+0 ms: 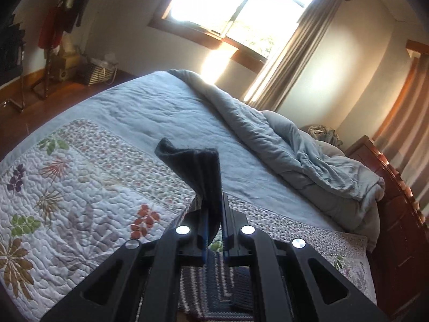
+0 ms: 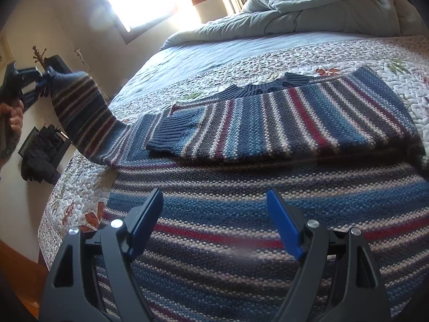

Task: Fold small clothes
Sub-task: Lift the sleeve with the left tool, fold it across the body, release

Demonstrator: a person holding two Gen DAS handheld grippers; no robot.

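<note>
Folding is partway — one sleeve (image 2: pixel 187 131) already lies across the sweater (image 2: pixel 268 187) body at centre frame in the right wrist view, its ribbed cuff pointing lower left. The sweater itself lies flat on the quilt (image 2: pixel 268 51), filling the lower half of that view, collar toward the top.

Left gripper (image 1: pixel 214 212): jaws closed on the dark cuff (image 1: pixel 198 161) of the other sleeve (image 2: pixel 85 112), which you hold lifted off the bed. In the right wrist view that sleeve runs taut from the upper left of the frame down to the sweater's shoulder at middle left.

Right gripper (image 2: pixel 214 222): jaws wide apart, holding nothing, low over the body stripes at bottom centre. Contact with the knit — cannot tell.

Done, by my reading: first sleeve in. Left: lay the held sleeve across the body to match, then fold the body over itself. Rumpled duvet (image 2: pixel 308 8) at the top of the frame sits well apart from the work.
</note>
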